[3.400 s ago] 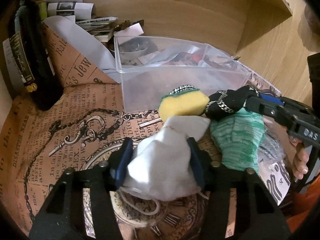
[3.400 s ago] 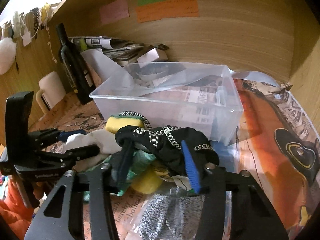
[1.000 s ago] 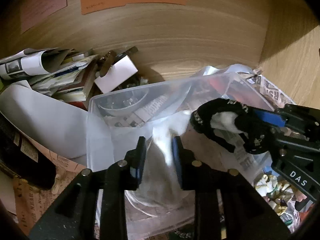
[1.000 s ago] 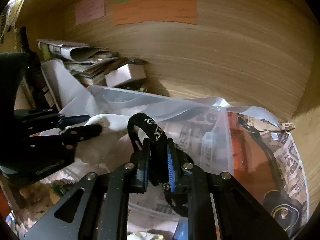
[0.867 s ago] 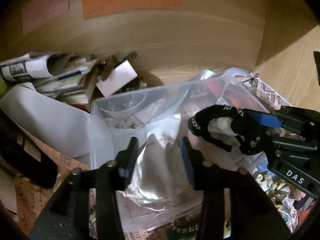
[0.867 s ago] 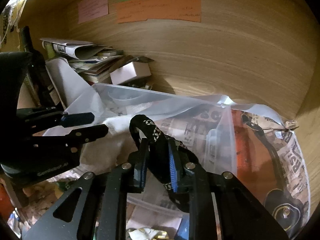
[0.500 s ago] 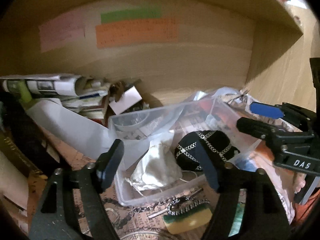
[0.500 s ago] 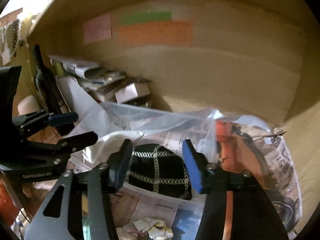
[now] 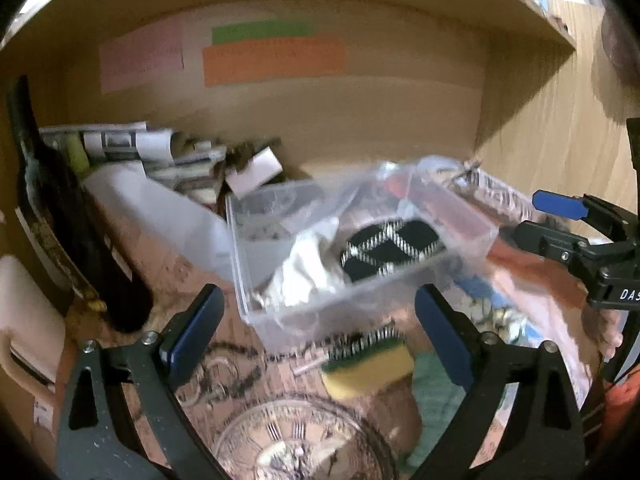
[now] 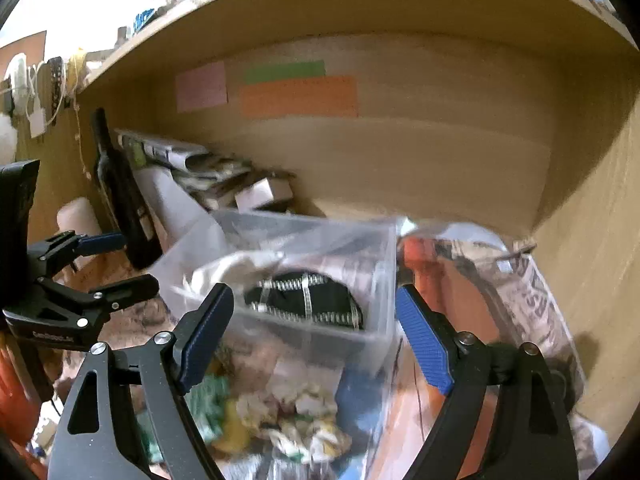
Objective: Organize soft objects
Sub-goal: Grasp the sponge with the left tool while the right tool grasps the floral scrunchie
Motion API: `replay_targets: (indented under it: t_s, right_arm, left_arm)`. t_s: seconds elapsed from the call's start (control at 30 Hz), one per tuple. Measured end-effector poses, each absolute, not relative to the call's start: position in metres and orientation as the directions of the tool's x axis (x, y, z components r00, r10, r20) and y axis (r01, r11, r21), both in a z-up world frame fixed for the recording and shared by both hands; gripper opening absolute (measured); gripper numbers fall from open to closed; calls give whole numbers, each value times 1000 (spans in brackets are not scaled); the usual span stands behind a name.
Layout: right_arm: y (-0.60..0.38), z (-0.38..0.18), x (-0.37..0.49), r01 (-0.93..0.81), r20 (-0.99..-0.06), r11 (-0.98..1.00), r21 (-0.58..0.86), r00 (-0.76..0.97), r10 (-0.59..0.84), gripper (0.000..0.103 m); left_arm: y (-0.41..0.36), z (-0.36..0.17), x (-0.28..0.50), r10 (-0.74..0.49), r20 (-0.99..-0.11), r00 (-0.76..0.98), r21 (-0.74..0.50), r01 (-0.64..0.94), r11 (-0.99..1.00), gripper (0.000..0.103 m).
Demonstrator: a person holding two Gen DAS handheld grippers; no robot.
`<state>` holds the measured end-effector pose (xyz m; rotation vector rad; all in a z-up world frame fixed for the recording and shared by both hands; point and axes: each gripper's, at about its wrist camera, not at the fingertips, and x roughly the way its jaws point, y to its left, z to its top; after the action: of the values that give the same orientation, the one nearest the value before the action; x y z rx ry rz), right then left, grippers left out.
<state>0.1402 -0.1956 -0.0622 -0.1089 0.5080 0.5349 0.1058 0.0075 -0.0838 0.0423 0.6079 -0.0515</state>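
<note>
- Holding both tongs, left point(image 9: 316, 334) and right point(image 10: 314, 338), spread wide and empty above the bench.
- White cloth point(image 9: 308, 270) and black chained pouch point(image 9: 390, 248) lie in the clear bin point(image 9: 360, 300).
- My worry: going for the yellow sponge point(image 9: 370, 364), I could clip the bin wall and tip it.

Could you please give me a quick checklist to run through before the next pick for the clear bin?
1. Left gripper open and empty: ok.
2. Right gripper open and empty: ok.
3. White cloth lies inside the clear bin: ok.
4. Black chain-patterned item lies inside the bin beside the cloth: ok.
5. Yellow sponge out on the printed paper in front of the bin, between the left fingers' line: ok for a pick.
6. Green knit item free of other things: cannot tell, blurred.
</note>
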Motion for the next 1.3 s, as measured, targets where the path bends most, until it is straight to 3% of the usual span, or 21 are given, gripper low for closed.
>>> replay_targets:
  t_s: [0.53, 0.67, 0.83, 0.9, 1.0, 1.3]
  right_arm:
    - [-201, -130, 131, -513, -684, 852, 105, 585, 436, 81]
    - [-203, -139, 137, -501, -712, 855, 132, 553, 433, 61]
    - [-204, -146, 143, -492, -729, 859, 140, 536, 426, 44]
    - [-205, -149, 147, -490, -735, 860, 145, 529, 425, 33]
    - [-205, -152, 149, -484, -738, 863, 149, 527, 423, 22]
    - [-217, -137, 140, -464, -689, 872, 157, 581, 434, 17]
  left_arm:
    - [-8, -148, 112, -94, -720, 688, -35, 100, 994, 97]
    - [-7, -151, 118, -106, -727, 678, -69, 81, 994, 95]
    - [-5, -154, 124, -115, -735, 668, -89, 73, 993, 79]
    - [-5, -157, 125, -127, -746, 654, -103, 75, 992, 71]
    - [-4, -157, 123, -113, -742, 660, -96, 63, 993, 68]
    - [-4, -145, 101, -112, -723, 682, -74, 85, 994, 66]
